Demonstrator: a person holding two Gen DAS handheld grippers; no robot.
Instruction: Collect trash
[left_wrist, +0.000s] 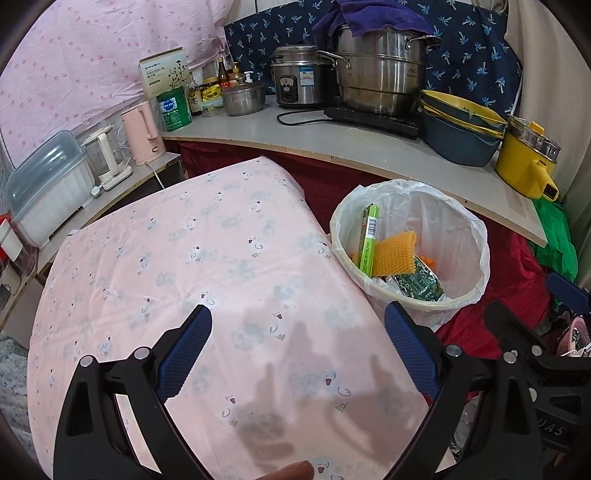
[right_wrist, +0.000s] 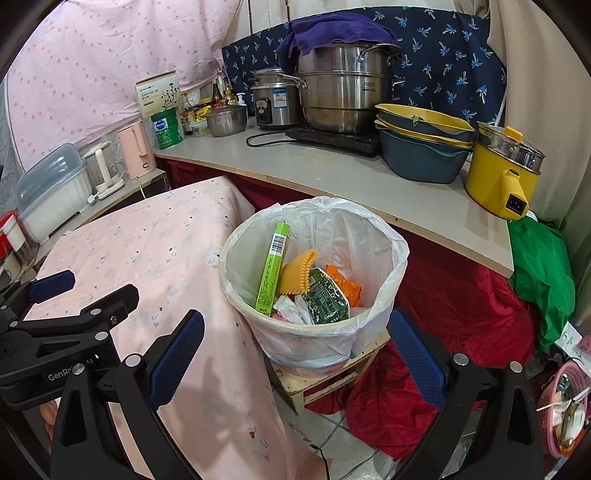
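While pots crowd the grey worktop (right_wrist: 332, 173), pink cloth (left_wrist: 221, 266) below me, lined bin (right_wrist: 384, 295) holding wrappers, my left tool (left_wrist: 297, 354) and right tool (right_wrist: 295, 354) spread wide, empty

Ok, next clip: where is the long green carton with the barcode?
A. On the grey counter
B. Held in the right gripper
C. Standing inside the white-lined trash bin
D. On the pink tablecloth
C: the long green carton leans upright inside the white-lined trash bin, beside an orange foam net; both grippers are open and hold nothing.
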